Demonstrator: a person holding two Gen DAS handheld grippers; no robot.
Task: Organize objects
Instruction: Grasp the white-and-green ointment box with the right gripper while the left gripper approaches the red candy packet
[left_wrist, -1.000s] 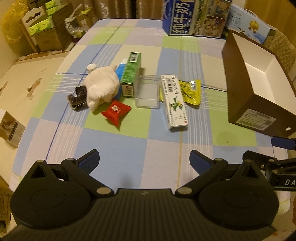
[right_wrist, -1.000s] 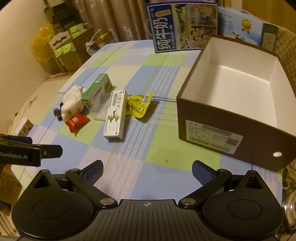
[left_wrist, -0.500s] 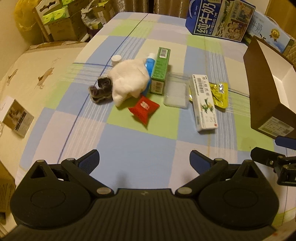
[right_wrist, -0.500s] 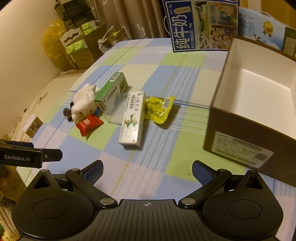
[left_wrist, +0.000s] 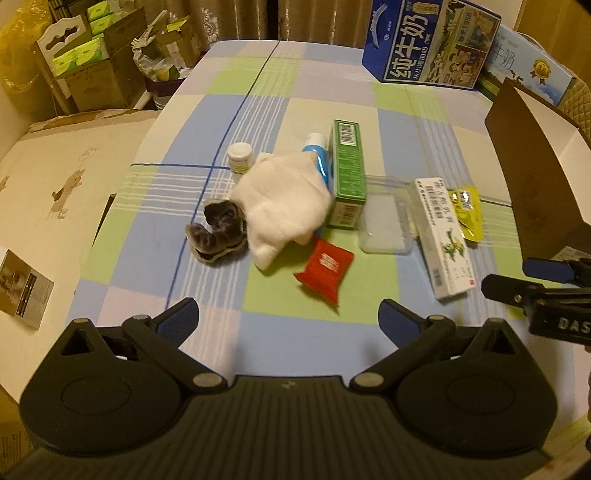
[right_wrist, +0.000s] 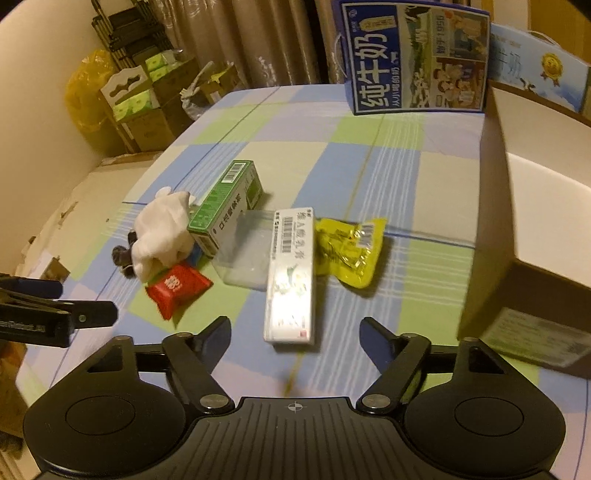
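Boxes (left_wrist: 348, 173) and packets (left_wrist: 324, 269) clutter a checked tabletop (left_wrist: 295, 85); curtains (right_wrist: 258, 40) stand far behind. Left claw (left_wrist: 287, 321) and right claw (right_wrist: 295, 332) both gape wide, empty.

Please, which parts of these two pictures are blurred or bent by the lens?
Left wrist view: mostly sharp, the red packet slightly smeared, table edges curved by the fisheye. Right wrist view: motion blur on the brown box and white carton.

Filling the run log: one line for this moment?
left gripper open, empty | right gripper open, facing long white carton | brown cardboard box empty
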